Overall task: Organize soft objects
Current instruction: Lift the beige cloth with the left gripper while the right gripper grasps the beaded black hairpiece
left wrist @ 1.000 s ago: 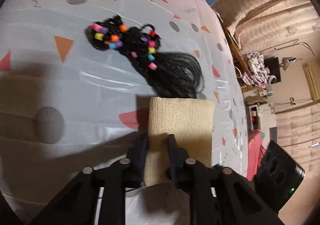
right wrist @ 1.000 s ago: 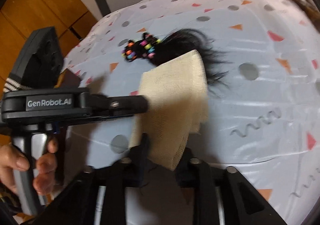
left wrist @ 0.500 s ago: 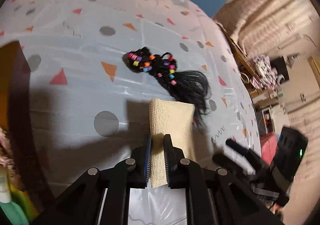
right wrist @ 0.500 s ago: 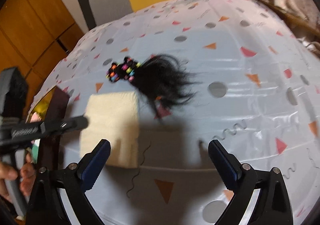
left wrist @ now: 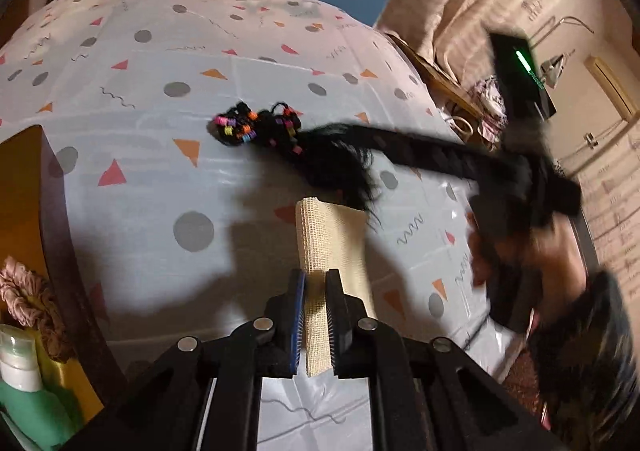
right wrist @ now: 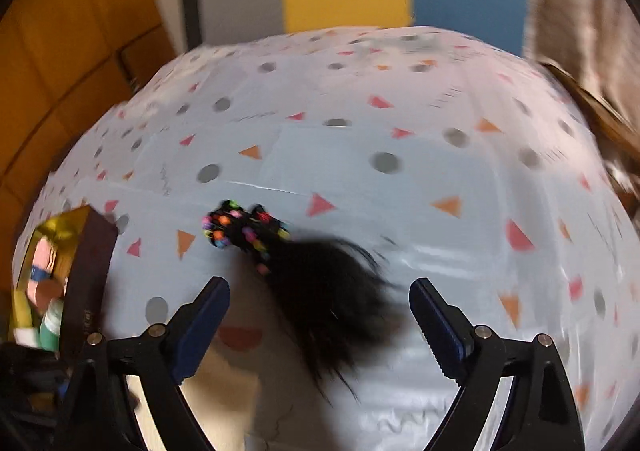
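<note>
Left gripper (left wrist: pixel 316 311): clamped on the folded cloth (left wrist: pixel 332 247), held above the table (left wrist: pixel 132 179).
Right gripper (right wrist: pixel 320 315): jaws wide but closing, nothing between them.
Hairpiece (right wrist: pixel 296 267): black, beaded, lying mid-table beyond the cloth.

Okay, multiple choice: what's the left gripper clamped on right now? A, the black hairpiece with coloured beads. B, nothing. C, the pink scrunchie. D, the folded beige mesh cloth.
D: the left gripper is shut on the folded beige mesh cloth, while the beaded hairpiece lies on the tablecloth beyond it.
</note>
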